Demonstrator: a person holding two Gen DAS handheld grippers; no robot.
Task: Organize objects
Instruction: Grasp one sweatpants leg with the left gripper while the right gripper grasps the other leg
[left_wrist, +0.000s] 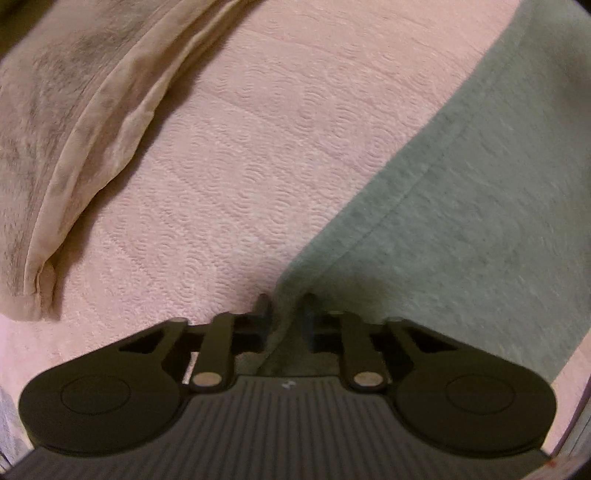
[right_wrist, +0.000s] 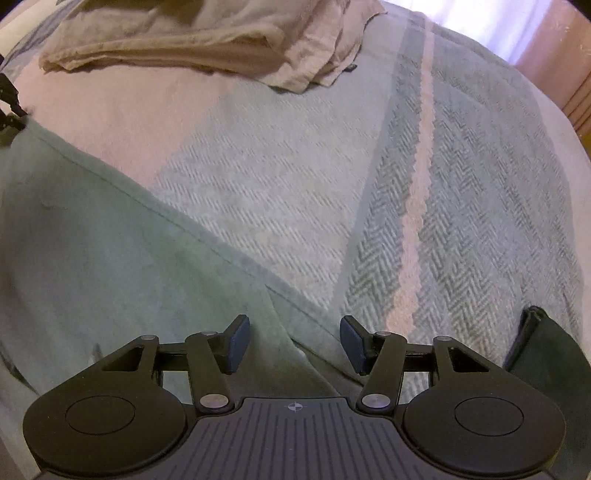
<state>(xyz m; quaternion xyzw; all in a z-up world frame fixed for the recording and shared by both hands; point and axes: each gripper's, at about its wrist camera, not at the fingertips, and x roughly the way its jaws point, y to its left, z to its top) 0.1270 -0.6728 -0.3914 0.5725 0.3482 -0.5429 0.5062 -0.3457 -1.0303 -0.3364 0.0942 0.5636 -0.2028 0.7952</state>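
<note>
L hand-held gripper (left_wrist: 285, 303) clenched on corner of green towel (left_wrist: 461, 206), fabric pinched betw fingers. R hand-held gripper (right_wrist: 293, 341) released, pads wide apart, straddling a raised fold at towel's near edge; can't tell if touching. Towel lies on bed, over pink quilted cover (left_wrist: 258, 155) and herringbone blanket (right_wrist: 280, 192). Beige folded cloth (right_wrist: 192, 37) far left, well apart. Dark item (right_wrist: 543, 347) near right, cut off, I can't ID it.
</note>
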